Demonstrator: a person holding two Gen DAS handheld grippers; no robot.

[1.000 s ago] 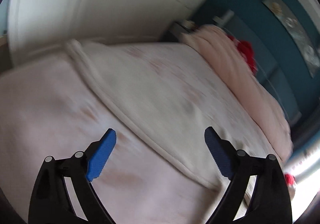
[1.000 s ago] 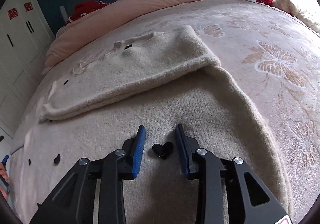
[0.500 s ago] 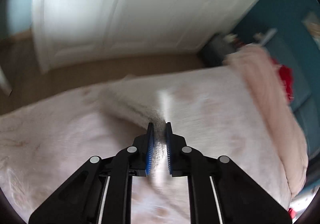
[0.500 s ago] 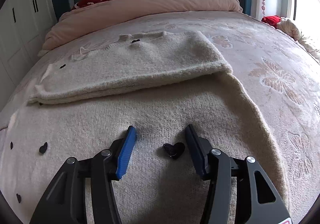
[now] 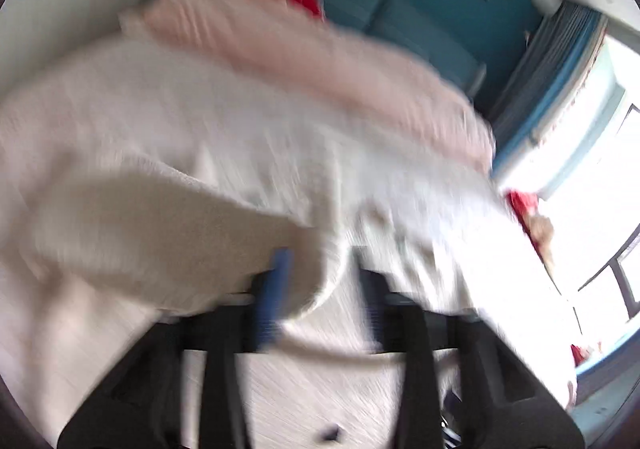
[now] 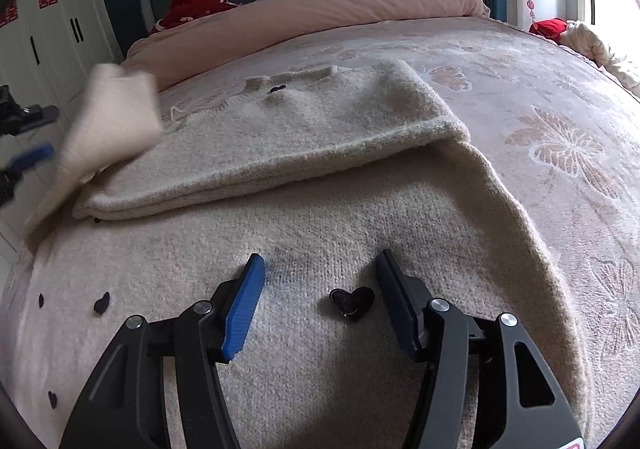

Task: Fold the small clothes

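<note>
A cream knitted sweater (image 6: 328, 209) with small black hearts lies on the bed, its upper part folded over. My right gripper (image 6: 320, 281) is open and rests low over the sweater's front, a black heart (image 6: 352, 301) between its fingers. In the blurred left wrist view my left gripper (image 5: 320, 281) has its jaws apart, and the sweater's sleeve (image 5: 160, 233) drapes over the left finger. From the right wrist view that sleeve (image 6: 112, 117) hangs lifted at the far left beside the left gripper's blue pad (image 6: 32, 157).
A pink duvet (image 6: 340, 1) lies across the head of the bed, with red cloth (image 6: 188, 9) behind it. White wardrobes (image 6: 48, 21) stand at the left. More red and white cloth (image 6: 580, 37) lies near the window at the right. The bedspread (image 6: 560, 129) has a flower pattern.
My left gripper shut on the sleeve's edge, swung it up and toward the sweater's body, and its jaws now stand apart. My right gripper opened wider over the black heart.
</note>
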